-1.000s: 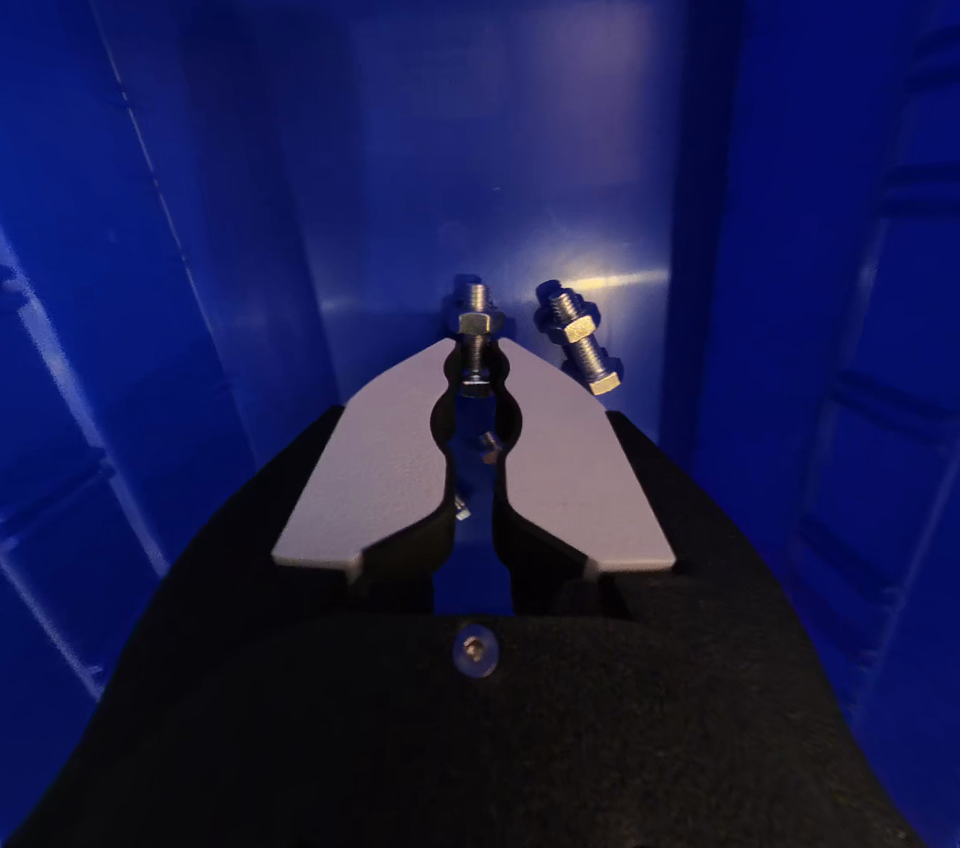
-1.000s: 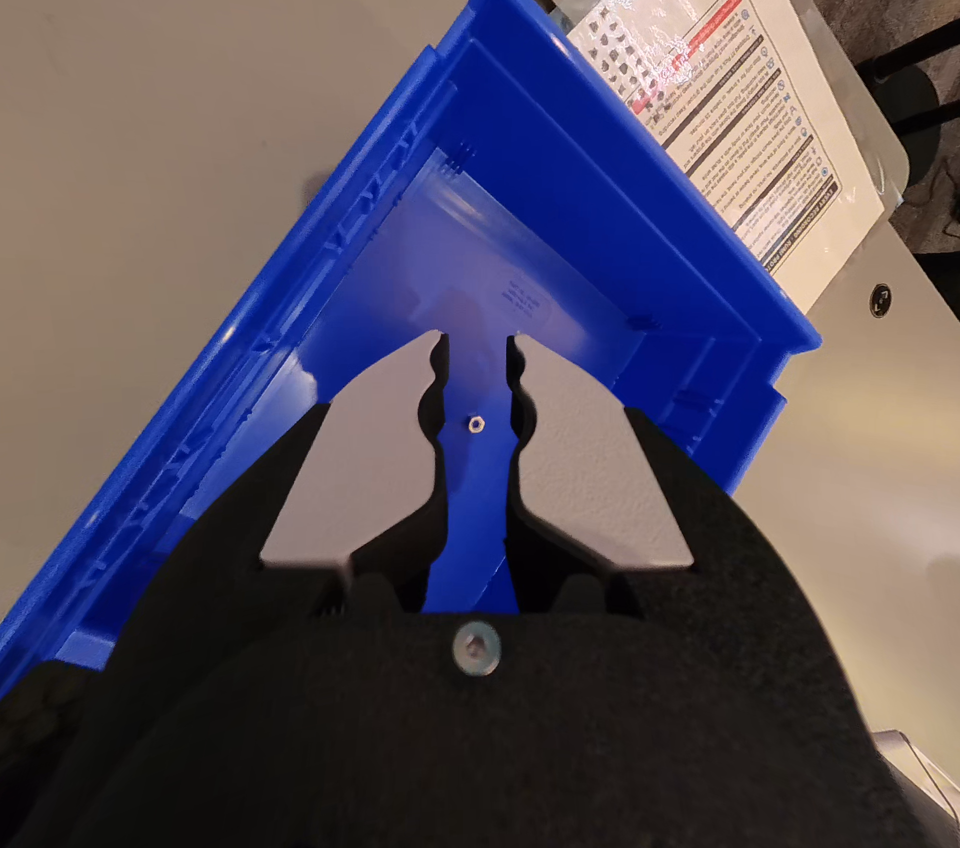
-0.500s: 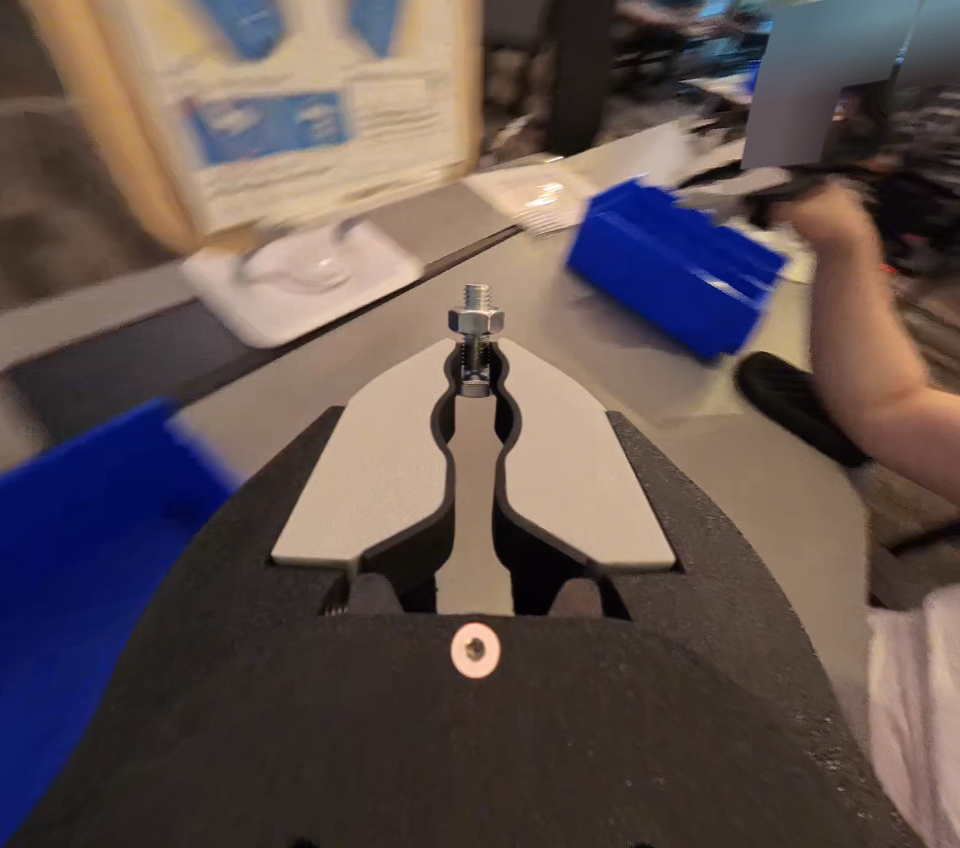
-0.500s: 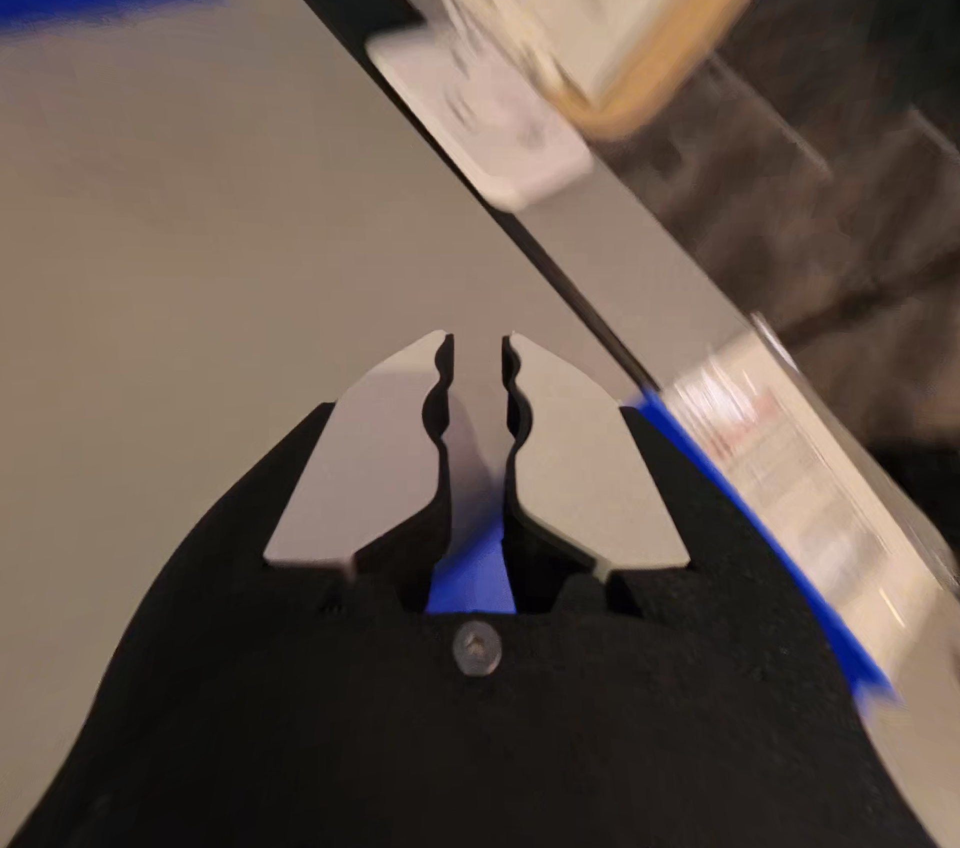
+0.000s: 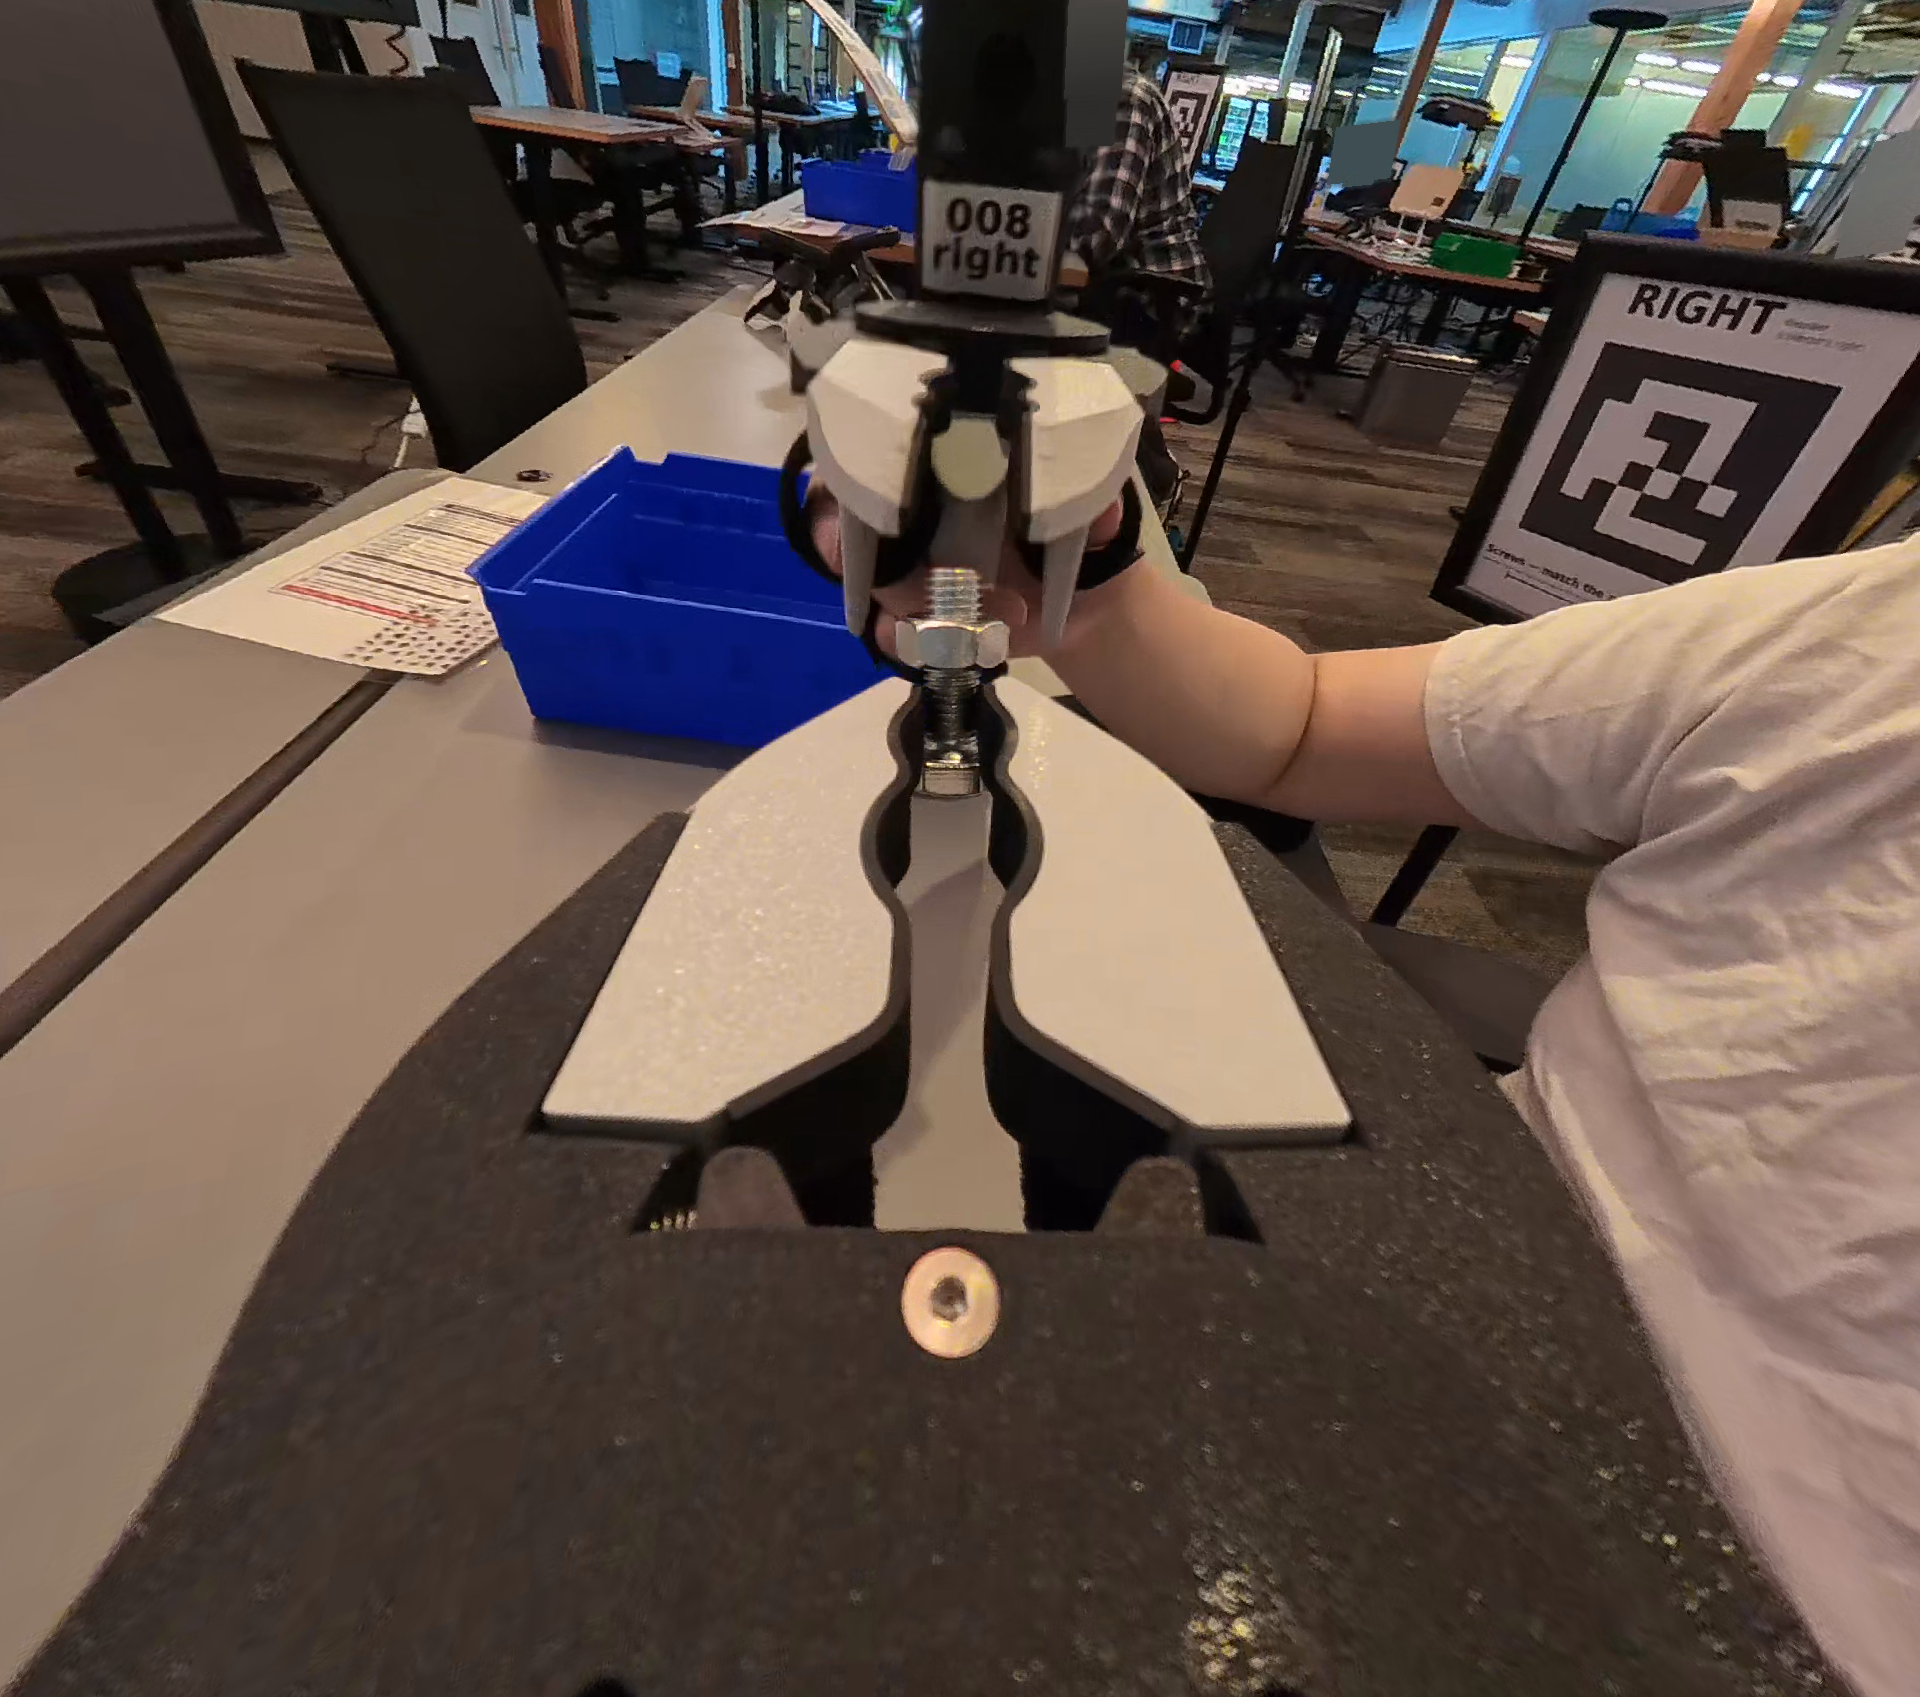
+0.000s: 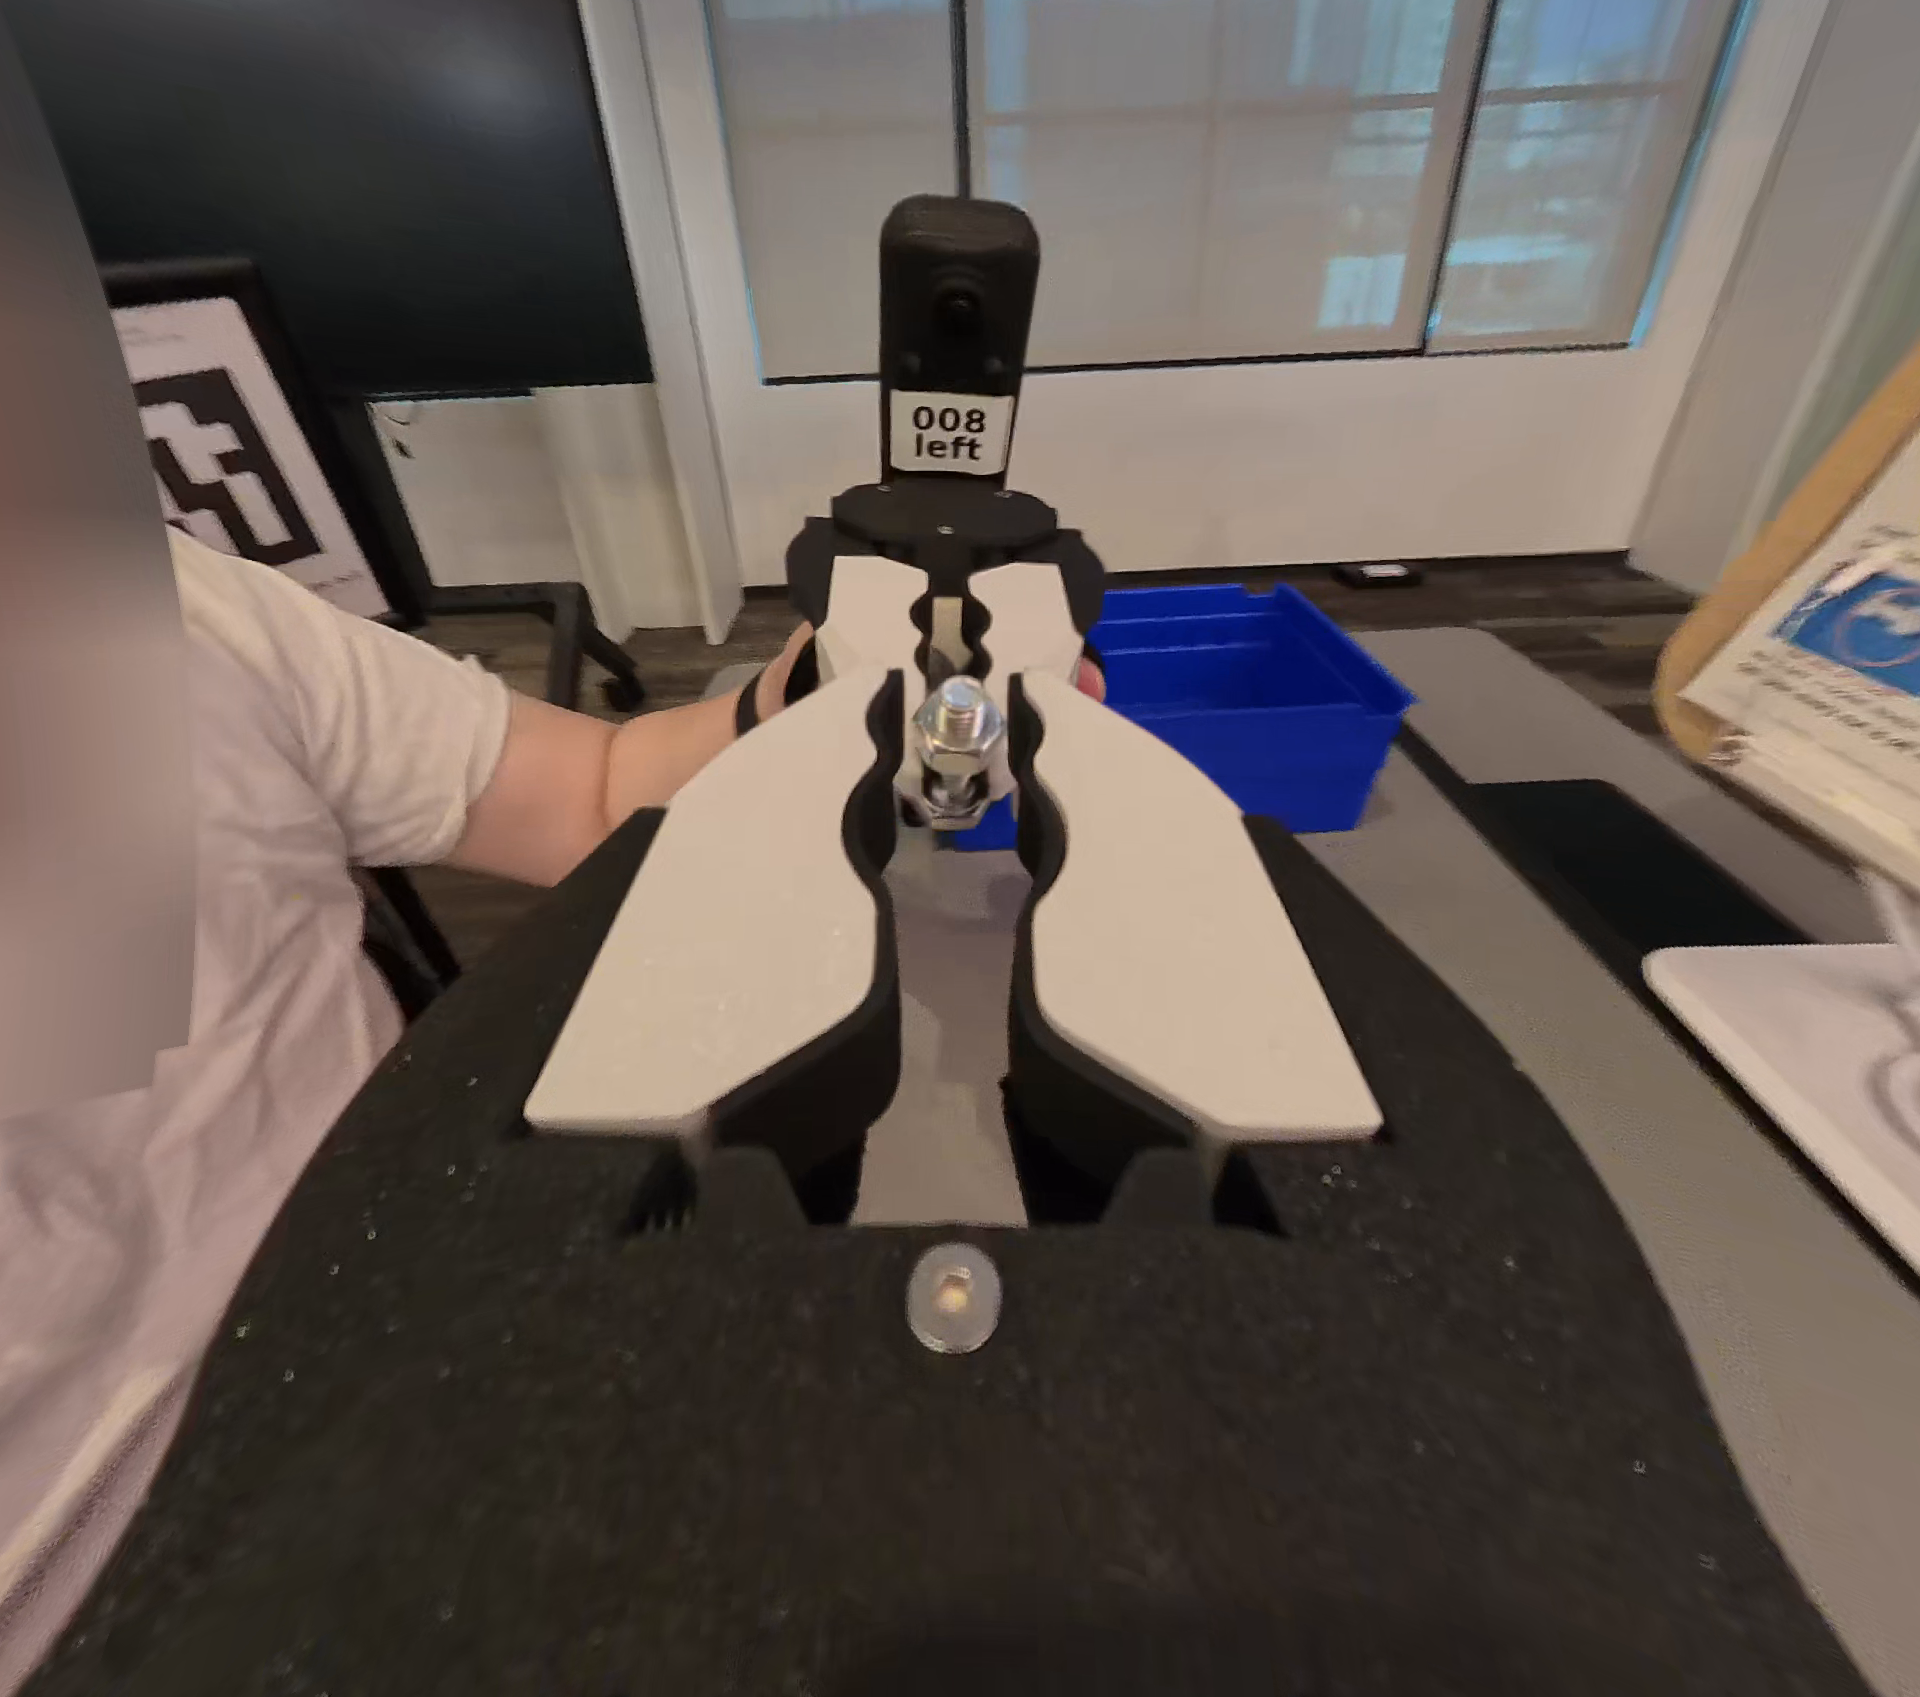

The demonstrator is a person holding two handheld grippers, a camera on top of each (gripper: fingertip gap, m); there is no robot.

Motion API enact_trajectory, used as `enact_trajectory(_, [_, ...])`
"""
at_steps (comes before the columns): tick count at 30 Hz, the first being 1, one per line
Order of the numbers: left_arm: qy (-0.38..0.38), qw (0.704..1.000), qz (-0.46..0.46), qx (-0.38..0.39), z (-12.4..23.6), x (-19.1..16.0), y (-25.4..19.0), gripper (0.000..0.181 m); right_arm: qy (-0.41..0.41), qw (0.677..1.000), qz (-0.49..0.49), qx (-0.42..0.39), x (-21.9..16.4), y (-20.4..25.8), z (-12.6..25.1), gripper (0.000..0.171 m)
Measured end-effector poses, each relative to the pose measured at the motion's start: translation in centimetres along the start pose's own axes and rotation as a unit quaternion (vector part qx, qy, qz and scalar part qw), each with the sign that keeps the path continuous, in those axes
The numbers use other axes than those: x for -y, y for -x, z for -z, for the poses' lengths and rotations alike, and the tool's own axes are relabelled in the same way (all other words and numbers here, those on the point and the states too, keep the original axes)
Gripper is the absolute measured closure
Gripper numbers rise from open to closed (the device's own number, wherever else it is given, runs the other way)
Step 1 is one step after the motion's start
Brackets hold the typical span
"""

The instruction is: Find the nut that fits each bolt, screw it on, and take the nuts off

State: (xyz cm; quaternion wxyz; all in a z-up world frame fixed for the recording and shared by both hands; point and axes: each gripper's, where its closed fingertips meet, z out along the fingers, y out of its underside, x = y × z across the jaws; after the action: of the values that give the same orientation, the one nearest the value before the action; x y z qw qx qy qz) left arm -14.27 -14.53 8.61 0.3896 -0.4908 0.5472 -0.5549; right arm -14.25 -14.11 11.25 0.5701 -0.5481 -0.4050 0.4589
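My left gripper (image 5: 951,702) is shut on the head end of a steel bolt (image 5: 951,738) and holds it in the air above the grey table (image 5: 312,868). A hex nut (image 5: 951,639) sits on the bolt's thread, near the free end. My right gripper (image 6: 954,691) faces the left one head-on. It is open, and its fingers straddle the nut (image 6: 956,738) with a small gap on each side. The right gripper also shows in the left wrist view (image 5: 958,608), and the left gripper in the right wrist view (image 6: 951,790).
A blue bin (image 5: 665,608) stands on the table beyond the bolt, next to a printed sheet (image 5: 395,577). Another blue bin (image 6: 1247,712) stands behind the left gripper. A framed board on a white base (image 6: 1787,1024) is at the right. The person's arms hold both grippers. The tips of both grippers are at nearly the same place.
My left gripper has lifted the bolt with its nut out of a blue bin. My right gripper has left the other bin, opened wider, and now faces the bolt's free end.
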Motion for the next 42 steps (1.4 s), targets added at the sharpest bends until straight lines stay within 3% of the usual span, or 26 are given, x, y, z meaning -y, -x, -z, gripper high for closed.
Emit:
enact_trajectory(16, [0.007,1.0,-0.014,0.0,-0.6,-0.5,-0.4,0.172,0.007,0.999,-0.032,0.029,-1.3,0.3,-1.0,0.162])
enact_trajectory(23, [0.019,0.998,-0.051,0.034,-0.6,-1.2,0.6,0.14,0.019,1.0,-0.001,0.02,-1.3,0.4,-0.7,0.162])
enact_trajectory(31, [0.04,0.997,-0.024,-0.061,-2.2,-2.5,-2.6,0.151,0.041,0.994,0.075,0.075,-1.4,3.1,-0.7,0.162])
enact_trajectory(42, [0.039,0.997,-0.037,-0.055,-3.1,-2.9,-2.8,0.155,0.029,0.994,0.069,0.076,-1.2,2.7,-0.4,0.162])
